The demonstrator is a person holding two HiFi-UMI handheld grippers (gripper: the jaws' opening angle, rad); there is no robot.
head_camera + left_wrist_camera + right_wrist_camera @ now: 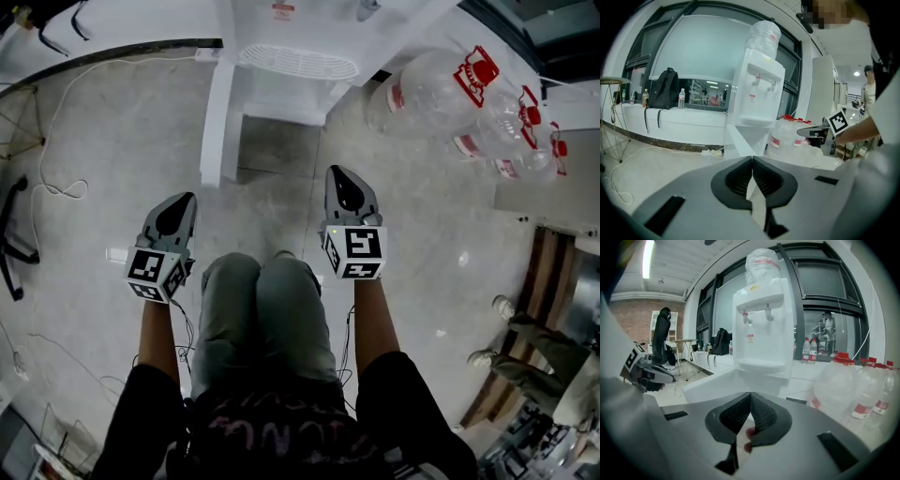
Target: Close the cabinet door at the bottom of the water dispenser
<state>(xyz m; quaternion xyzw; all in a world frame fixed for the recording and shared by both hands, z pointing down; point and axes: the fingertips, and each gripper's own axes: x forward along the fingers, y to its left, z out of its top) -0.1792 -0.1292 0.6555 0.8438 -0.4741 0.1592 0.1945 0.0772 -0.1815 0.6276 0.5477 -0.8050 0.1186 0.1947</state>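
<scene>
With left gripper (181, 199) and right gripper (343, 174) jaws together and empty, I judge the cabinet door (217, 131), just ahead of the left jaws, light and stiff, best pushed near its free edge.

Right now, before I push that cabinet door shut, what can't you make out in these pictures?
- Cabinet opening: head view, dim and partly under the drip tray; contents unclear.
- Cabinet door bottom edge: left gripper view, covered by the left gripper.
- Red label on the water dispenser: right gripper view, too small to read.
- Dispenser top: head view, cut off by the upper edge.
</scene>
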